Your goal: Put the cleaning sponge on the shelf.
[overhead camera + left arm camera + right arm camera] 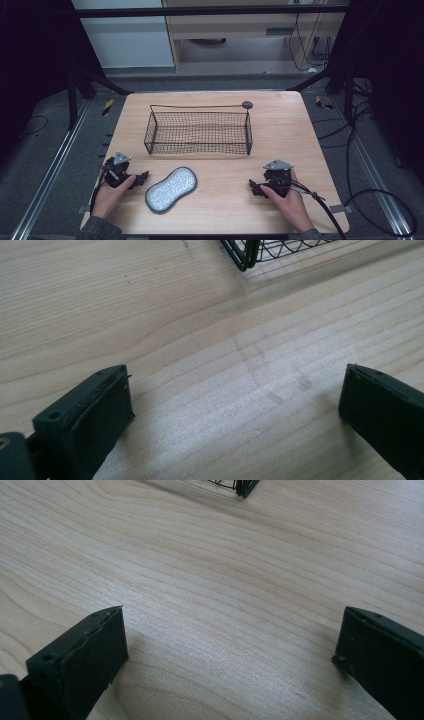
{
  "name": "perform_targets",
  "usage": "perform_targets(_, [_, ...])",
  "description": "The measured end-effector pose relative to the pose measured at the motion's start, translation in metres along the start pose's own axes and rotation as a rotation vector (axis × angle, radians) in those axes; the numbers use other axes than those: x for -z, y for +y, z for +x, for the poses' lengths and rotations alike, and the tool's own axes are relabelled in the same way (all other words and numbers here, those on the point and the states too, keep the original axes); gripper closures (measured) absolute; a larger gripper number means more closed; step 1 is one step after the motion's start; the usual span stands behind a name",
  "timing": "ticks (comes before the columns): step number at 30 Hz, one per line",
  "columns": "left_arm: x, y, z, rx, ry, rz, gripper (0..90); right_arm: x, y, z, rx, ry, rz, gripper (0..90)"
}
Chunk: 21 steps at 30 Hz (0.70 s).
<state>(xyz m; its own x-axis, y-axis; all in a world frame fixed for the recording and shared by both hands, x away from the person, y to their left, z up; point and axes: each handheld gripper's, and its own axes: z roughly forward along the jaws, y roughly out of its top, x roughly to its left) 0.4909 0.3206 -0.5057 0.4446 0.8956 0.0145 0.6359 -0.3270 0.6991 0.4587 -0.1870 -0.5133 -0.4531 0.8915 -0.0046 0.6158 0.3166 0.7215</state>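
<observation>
A grey peanut-shaped scrubbing pad (pixel 171 188) lies at lower centre of the wooden worktop (pixel 280 130), just beside the left gripper (pixel 141 177), whose fingers stand wide open over bare wood. The right gripper (pixel 253 186), lower right, is likewise open and empty. A black wire basket (pixel 198 131) sits above.

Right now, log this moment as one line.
left gripper: open, empty | right gripper: open, empty | pad: on table | basket: empty

Even overhead light brightens the worktop (pixel 215 200), while the surroundings fall dark. Soft shadows lie beneath the wire basket (pixel 199 131); near edges blur slightly.
</observation>
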Motion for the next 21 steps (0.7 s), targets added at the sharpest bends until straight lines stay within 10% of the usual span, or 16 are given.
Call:
perform_targets(15, [0.037,0.027,-0.022,-0.106,-0.044,0.044,5.1,-0.001,0.001,0.000,0.003,0.005,0.000,0.4])
perform_targets(21, [0.055,0.044,-0.049,-0.234,-0.086,0.102,5.3,-0.001,0.001,0.000,0.003,0.005,0.000,0.4])
